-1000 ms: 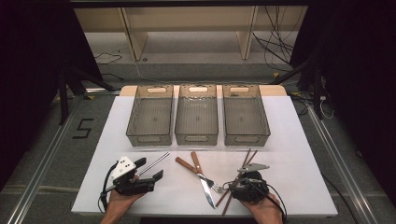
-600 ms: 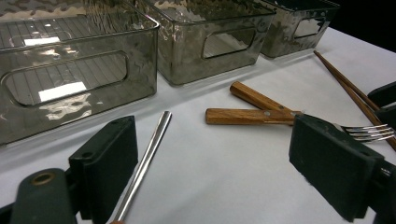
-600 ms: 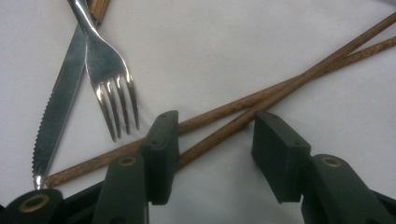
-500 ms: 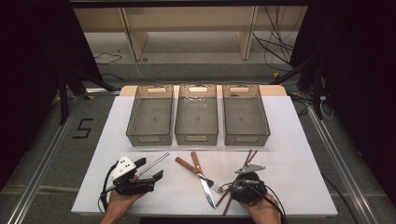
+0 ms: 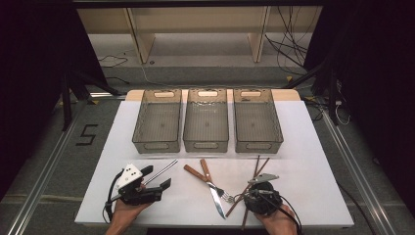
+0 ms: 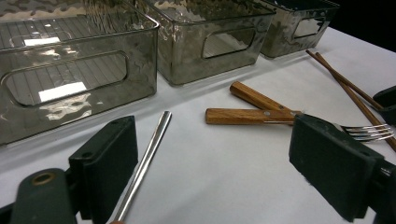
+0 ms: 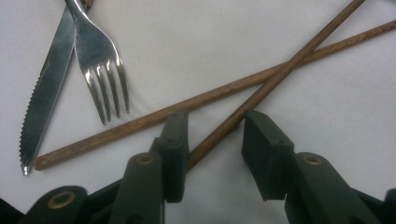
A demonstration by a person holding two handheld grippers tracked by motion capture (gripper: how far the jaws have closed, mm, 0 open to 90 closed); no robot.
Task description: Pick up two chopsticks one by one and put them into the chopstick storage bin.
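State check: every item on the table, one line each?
Left bin: upright, empty.
Middle bin: upright, empty.
Right bin: upright, empty.
Knife: flat, crossed with fork.
Fork: flat.
Chopsticks: crossed, flat.
Metal rod: flat, beside one jaw.
Left hand-held gripper: open.
Right hand-held gripper: closing around one chopstick, pads not yet pressing.

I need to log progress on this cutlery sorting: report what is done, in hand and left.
Done: nothing; all three bins look empty. In hand: the right gripper has just been closing its jaws around one wooden chopstick, not yet pinched. Left: the second chopstick, fork, knife and the metal rod by the open left gripper.
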